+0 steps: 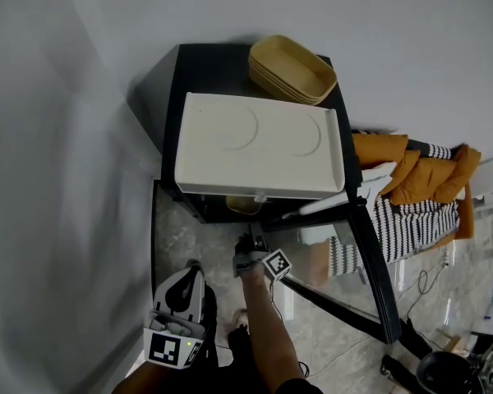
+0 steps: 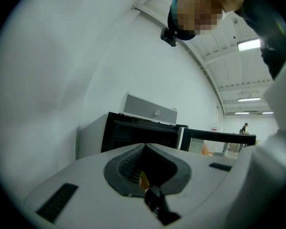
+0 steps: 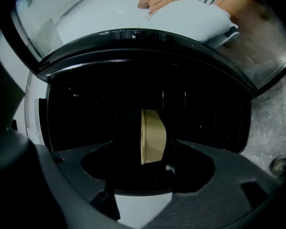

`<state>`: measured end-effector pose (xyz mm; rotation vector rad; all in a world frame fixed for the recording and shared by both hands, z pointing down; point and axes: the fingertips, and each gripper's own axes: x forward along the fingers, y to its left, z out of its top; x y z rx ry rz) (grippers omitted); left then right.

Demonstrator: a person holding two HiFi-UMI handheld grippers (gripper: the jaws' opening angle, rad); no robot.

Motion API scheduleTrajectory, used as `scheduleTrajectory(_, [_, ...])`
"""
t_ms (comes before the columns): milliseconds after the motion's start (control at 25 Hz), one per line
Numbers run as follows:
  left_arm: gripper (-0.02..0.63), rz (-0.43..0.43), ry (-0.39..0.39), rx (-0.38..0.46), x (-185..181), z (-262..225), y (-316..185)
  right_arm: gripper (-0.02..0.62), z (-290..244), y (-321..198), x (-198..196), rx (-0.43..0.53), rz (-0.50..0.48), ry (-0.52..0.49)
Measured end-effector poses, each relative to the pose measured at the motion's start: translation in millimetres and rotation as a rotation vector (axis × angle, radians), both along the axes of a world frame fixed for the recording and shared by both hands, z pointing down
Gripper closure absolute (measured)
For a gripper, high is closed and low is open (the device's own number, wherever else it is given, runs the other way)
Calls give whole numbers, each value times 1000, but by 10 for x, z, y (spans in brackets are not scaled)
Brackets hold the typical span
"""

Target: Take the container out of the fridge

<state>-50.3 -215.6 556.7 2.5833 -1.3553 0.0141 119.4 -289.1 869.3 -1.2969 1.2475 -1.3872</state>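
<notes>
Black fridge [image 1: 209, 72], a low cabinet set against a pale grey wall [image 1: 57, 138] on a marbled stone floor [image 1: 177, 236]; its interior is dark. Glass door [image 1: 370, 269] – black-framed – stands swung wide open to the right of the cabinet in the head view. White flat appliance [image 1: 259, 146] with two shallow circles on its upper face lies on top of the fridge and overhangs its front edge. Behind it, on the same top, sits a nested stack of tan trays [image 1: 292, 68]. Orange and striped fabric [image 1: 411, 187] lies on the floor beyond the door.

Left gripper [image 1: 192, 269] hangs low at the near left, well apart from the cabinet; its own view shows the jaws drawn together with nothing gripped between them. Right gripper [image 1: 251, 246] is level with the fridge opening, just in front of it, its jaws spread wide and released, clasping nothing.

Container [image 3: 152, 136] – a small tan tub – rests inside the fridge on the lower part of the dark compartment. It lines up with the gap between the right jaws, but lies beyond them, untouched.
</notes>
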Motion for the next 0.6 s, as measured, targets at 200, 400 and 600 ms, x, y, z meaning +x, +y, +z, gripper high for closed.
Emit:
scheduleTrajectory(200, [603,16,-15,-12,17,114,-8,290,84,-110,-5,-2,-12,-10])
scheduleTrajectory(400, [603,2,-10,-15,0,110,-61,290,144,-227,-2,-14,-6,-27])
scheduleTrajectory(600, [603,-8,-13,-13,-35,151,-48,290,176,-335,-39,-17,-23,-28])
